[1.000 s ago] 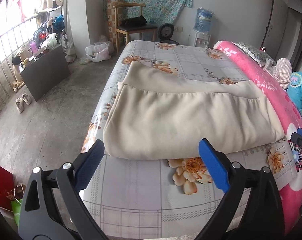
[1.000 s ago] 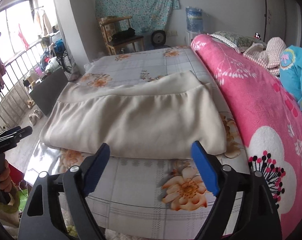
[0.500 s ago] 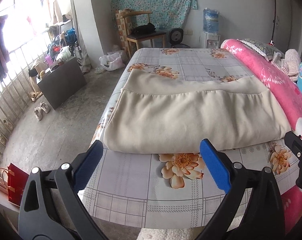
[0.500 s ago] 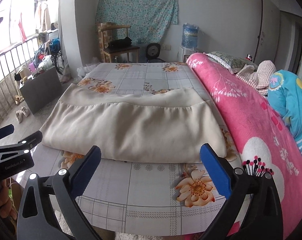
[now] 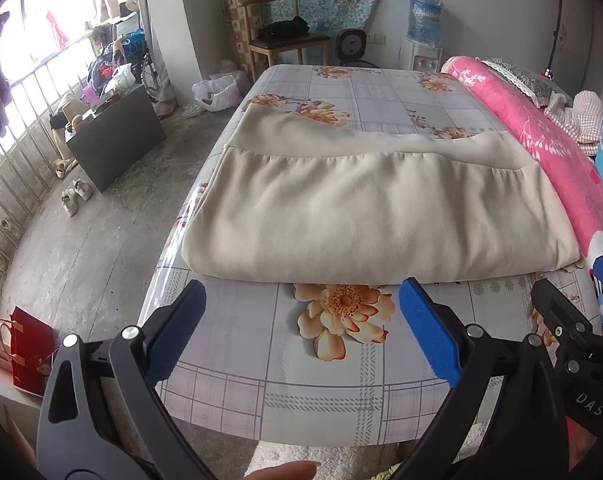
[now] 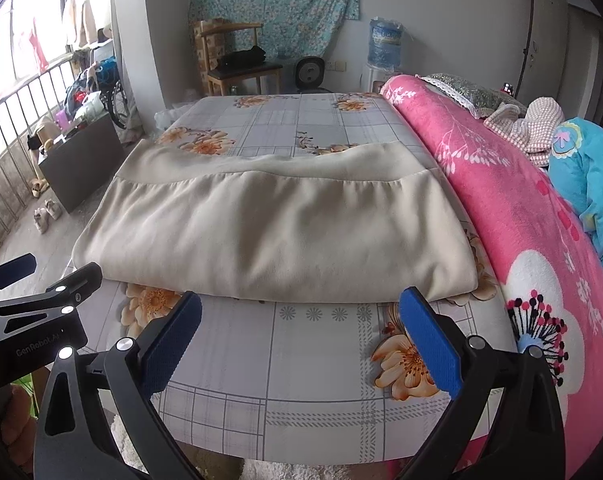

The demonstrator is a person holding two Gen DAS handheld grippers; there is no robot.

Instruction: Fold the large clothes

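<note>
Both grippers farther back from the folded beige garment [image 5: 365, 208], fingers wide, empty.

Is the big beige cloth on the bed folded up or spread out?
Folded. The beige cloth lies doubled, a rounded fold along its near edge and a lower layer showing behind.

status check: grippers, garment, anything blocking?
Left gripper open, empty. Right gripper open, empty. Beige garment folded flat on bed, untouched. Pink blanket alongside; near edge unobstructed.
</note>
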